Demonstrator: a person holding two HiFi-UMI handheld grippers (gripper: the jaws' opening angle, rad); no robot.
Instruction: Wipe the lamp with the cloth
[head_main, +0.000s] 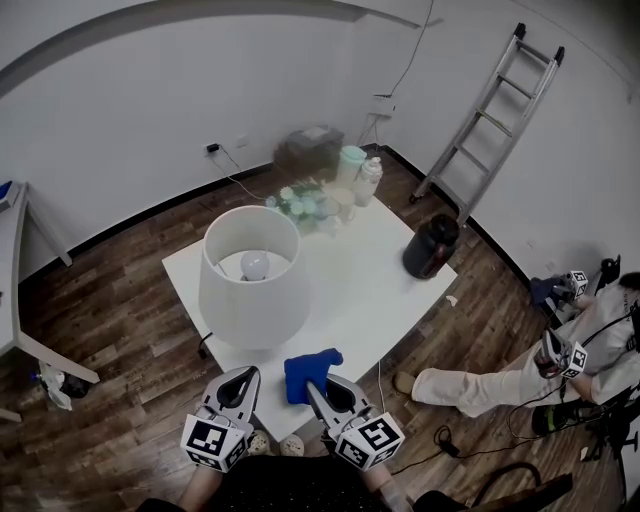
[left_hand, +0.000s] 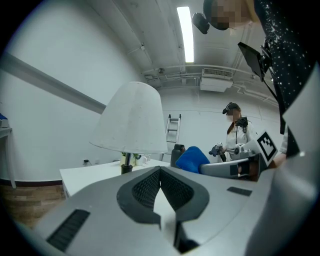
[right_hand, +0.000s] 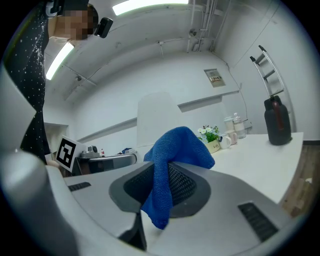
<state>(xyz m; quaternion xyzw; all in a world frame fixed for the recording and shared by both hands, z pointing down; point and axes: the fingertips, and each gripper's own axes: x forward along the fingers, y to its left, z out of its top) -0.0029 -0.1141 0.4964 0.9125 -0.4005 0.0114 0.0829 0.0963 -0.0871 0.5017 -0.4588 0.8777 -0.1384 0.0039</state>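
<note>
Hardwood floor (head_main: 110, 300) and white walls in head view, with low white table (head_main: 370, 290) at centre. Lamp (head_main: 250, 300) upright on table's left half, wide white shade open at top, bulb (head_main: 256, 264) showing inside. Cloth (head_main: 310, 370), blue, at table's near edge, just right of shade's lower rim, pinched in right gripper (head_main: 316, 388). Left gripper (head_main: 243, 378) beside it, below shade, no contact visible. Along far edge: bottles (head_main: 360, 172) and flower pot (head_main: 300, 205). Dark jar (head_main: 431, 247) at right corner. All well apart from lamp, judged no hindrance to shade's near side. Ladder (head_main: 490, 110) leaning on wall. Seated person (head_main: 500, 382) on floor at right, clear of table. Left gripper view: jaws closed together, ribbed pads meeting at tips, nothing between. Shade looms ahead above dark lamp base (left_hand: 126, 169), with cloth and right gripper in sight at right. Probably held empty to steady lamp if wanted. Right gripper view: jaws clamped on one fold of cloth, bulk heaped loose beyond tips, short tail hanging behind. Hold judged suited to offering soft wad to shade rather than hard jaw. Shade straight ahead behind cloth, nothing between. Jar, bottles and flower pot off to right along table. Wiping judged not yet begun: cloth near shade, not touching.
</note>
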